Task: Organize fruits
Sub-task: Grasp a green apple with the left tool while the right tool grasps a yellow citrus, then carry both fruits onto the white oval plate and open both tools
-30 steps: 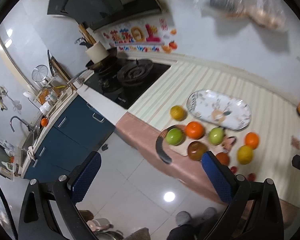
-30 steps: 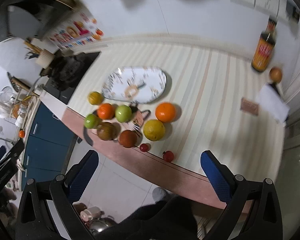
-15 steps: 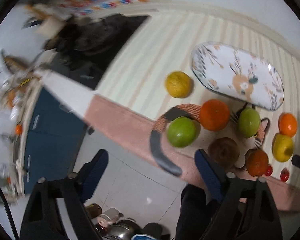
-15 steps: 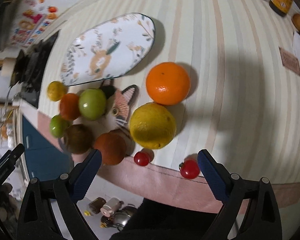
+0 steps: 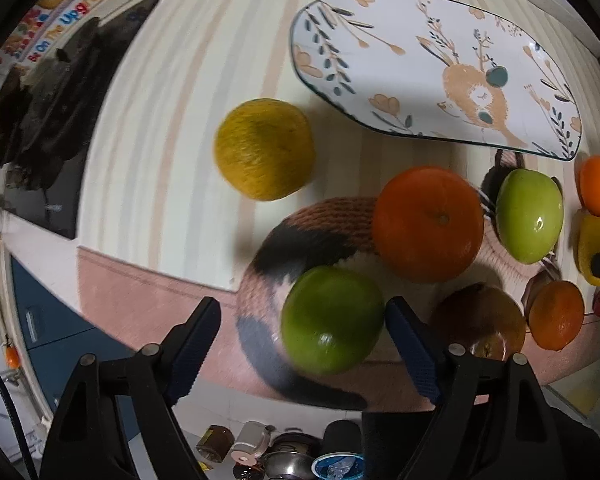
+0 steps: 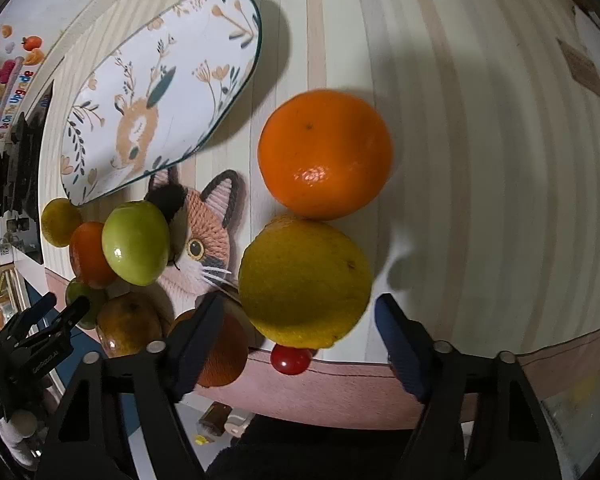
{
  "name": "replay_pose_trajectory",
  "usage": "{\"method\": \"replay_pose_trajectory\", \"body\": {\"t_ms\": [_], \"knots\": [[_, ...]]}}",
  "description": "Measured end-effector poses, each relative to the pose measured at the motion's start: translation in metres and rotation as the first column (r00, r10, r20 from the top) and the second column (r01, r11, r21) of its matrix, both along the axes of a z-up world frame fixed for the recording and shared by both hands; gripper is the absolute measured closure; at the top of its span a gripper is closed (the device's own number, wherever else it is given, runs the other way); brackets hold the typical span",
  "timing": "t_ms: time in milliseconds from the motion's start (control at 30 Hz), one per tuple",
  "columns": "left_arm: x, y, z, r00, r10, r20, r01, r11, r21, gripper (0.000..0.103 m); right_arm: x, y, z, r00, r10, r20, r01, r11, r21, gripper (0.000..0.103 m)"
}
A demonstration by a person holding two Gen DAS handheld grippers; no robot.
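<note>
Several fruits lie on a striped counter by an empty oval deer-print plate (image 5: 432, 64) (image 6: 160, 92). My left gripper (image 5: 304, 316) is open, its fingers either side of a green apple (image 5: 332, 320) on a cat-shaped mat (image 5: 312, 228), without touching it. An orange (image 5: 428, 224), a second green apple (image 5: 528, 216) and a yellow citrus (image 5: 264, 148) lie beyond. My right gripper (image 6: 298, 312) is open around a yellow lemon (image 6: 304, 280). A large orange (image 6: 324, 152) sits just behind the lemon. A cherry tomato (image 6: 290, 358) lies under the lemon at the counter edge.
A brown fruit (image 5: 480, 324) and a small orange (image 5: 556, 320) sit near the counter's front edge. A black stove (image 5: 60, 120) is at the left. The counter edge (image 6: 460, 364) drops to the floor just below both grippers.
Both grippers have moved down and forward to the fruits. The left one now brackets the green apple, the right one the lemon. Both stayed open.
</note>
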State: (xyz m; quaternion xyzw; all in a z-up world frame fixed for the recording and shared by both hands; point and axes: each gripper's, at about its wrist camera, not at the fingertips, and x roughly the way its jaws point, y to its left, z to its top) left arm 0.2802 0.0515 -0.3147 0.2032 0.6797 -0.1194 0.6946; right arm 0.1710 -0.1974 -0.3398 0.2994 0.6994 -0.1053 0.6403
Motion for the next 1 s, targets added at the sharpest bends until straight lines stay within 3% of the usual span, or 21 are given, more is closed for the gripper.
{"method": "replay_pose_trajectory", "body": {"t_ms": [167, 333, 567, 767, 900, 1000], "knots": [[0.002, -0.006, -0.008, 0.995, 0.022, -0.100, -0.033, 0.994, -0.107, 0.050, 0.007, 0.003, -0.010, 1.000, 0.013, -0.025, -0.013, 1.000, -0.016, 0.036], [0.000, -0.008, -0.006, 0.995, 0.032, -0.097, -0.042, 0.993, -0.109, 0.050, 0.011, 0.008, -0.020, 0.999, 0.014, -0.030, -0.013, 1.000, 0.015, 0.037], [-0.004, 0.016, 0.010, 0.990, 0.120, -0.071, -0.128, 0.984, -0.123, 0.051, 0.009, 0.010, -0.011, 1.000, 0.031, 0.002, -0.031, 0.999, 0.009, 0.038], [0.004, 0.014, 0.066, 0.992, 0.128, -0.021, -0.129, 0.968, -0.216, 0.051, 0.015, 0.016, 0.025, 0.996, 0.028, 0.087, -0.033, 0.998, 0.056, 0.038], [0.032, -0.011, 0.101, 0.995, 0.096, 0.011, -0.088, 0.943, -0.321, 0.051, 0.046, 0.014, 0.055, 0.982, 0.036, 0.183, -0.048, 0.997, 0.062, 0.038], [0.060, -0.037, 0.105, 0.996, 0.077, 0.037, -0.059, 0.934, -0.352, 0.051, 0.081, 0.010, 0.059, 0.968, 0.055, 0.244, -0.065, 0.997, 0.030, 0.038]]}}
